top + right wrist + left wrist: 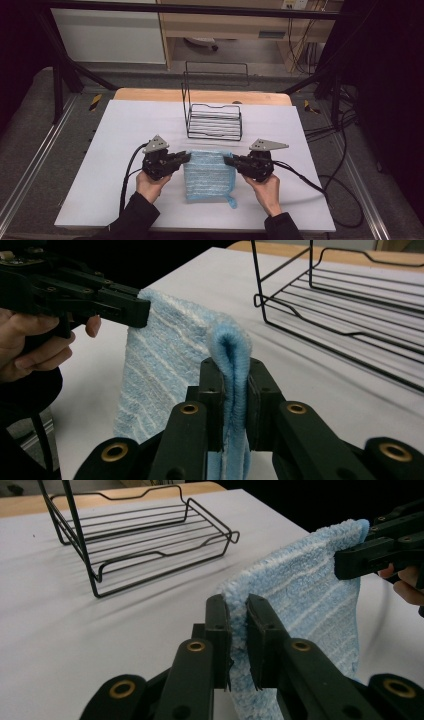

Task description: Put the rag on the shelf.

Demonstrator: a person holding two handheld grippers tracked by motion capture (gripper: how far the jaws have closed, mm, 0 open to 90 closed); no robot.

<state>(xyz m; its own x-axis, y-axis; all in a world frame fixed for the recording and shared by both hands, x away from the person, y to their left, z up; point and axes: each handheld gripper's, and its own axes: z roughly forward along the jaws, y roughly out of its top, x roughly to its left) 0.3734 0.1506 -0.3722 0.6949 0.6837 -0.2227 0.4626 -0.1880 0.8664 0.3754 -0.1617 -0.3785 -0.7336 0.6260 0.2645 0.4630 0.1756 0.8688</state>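
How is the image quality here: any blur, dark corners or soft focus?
High view: room dark around a lit white table; blue towel and wire rack readable. Left gripper view: towel sharp, nearest black fingers slightly soft. Right gripper view: towel fold crisp, top left dark.

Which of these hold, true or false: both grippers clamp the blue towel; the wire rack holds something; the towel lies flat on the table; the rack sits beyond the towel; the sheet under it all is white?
1. Both the left gripper and the right gripper are shut on the fluffy light-blue striped towel. True.
2. The black wire rack holds a folded cloth. False: nothing lies in it.
3. The towel lies flat on the table. False: its upper edge is raised between the grippers and the cloth hangs down from it.
4. In the high view the rack stands beyond the towel, apart from it. True.
5. The sheet covering the table is white. True.
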